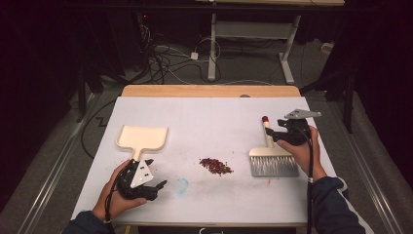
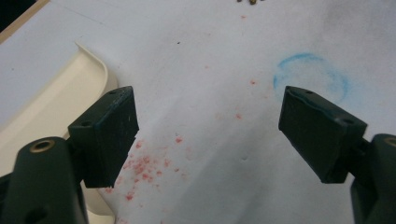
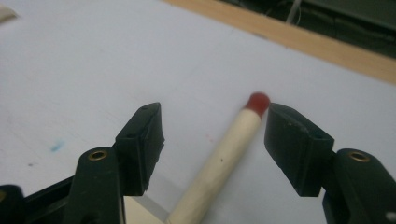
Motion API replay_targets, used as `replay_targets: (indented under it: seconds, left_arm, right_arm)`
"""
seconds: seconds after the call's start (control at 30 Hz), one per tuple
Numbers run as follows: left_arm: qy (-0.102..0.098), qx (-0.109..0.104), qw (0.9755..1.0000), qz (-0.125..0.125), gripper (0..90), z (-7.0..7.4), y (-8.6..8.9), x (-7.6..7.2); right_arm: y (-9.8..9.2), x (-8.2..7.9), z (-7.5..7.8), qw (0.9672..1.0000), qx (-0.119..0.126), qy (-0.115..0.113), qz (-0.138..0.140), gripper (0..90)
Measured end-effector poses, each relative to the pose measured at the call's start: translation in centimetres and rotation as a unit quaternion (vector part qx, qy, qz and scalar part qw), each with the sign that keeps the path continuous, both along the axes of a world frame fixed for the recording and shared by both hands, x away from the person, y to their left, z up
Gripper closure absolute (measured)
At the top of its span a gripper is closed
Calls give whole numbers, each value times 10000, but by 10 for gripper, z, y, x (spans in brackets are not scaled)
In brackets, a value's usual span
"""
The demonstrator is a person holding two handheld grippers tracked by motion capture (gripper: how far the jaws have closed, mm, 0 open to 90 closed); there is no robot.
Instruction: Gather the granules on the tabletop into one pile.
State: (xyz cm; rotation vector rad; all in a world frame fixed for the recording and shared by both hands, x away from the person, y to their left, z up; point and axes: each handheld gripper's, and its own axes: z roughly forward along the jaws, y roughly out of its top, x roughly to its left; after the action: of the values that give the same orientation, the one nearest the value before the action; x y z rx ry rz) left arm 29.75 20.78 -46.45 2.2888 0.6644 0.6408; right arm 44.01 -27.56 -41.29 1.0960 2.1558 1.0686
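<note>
Both grippers, left [image 1: 155, 186] and right [image 1: 273, 132], gape empty; brush [image 1: 271, 157] lies unheld at right, crumbs [image 1: 215, 165] unswept, dustpan [image 1: 142, 138] waiting left

The dustpan [image 1: 142, 137] is cream. The brush [image 1: 271, 158] has a pale wooden handle with a red tip and grey bristles. The crumbs [image 1: 215, 165] are dark red. The counter [image 1: 214, 122] is white, with a blue ring and red specks.
</note>
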Motion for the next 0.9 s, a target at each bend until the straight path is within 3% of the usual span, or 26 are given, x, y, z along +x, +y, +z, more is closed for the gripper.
replay_targets:
  seconds: [0.2, 0.5, 0.7, 0.8, 0.9]
  left_arm:
    - [-3, -3, 10000, 29, 189, 0, 0, 0]
    - [-11, -47, 10000, 31, 189, 1, -1, 3]
    - [-20, -71, 10000, 40, 189, 1, -2, 7]
    - [-9, -69, 10000, 45, 189, 1, -2, 7]
    - [-12, -77, 10000, 37, 189, 1, -2, 7]
  right_arm:
    - [-2, -24, 16, 9984, 121, -535, 166, 313]
    - [-6, -63, 28, 9917, 263, -1228, 259, 227]
    - [-7, -91, 19, 9880, 166, -1496, 341, 222]
    - [-6, -103, 10, 9843, -64, -1708, 436, 229]
    - [-5, -111, 0, 9859, -80, -1592, 511, 228]
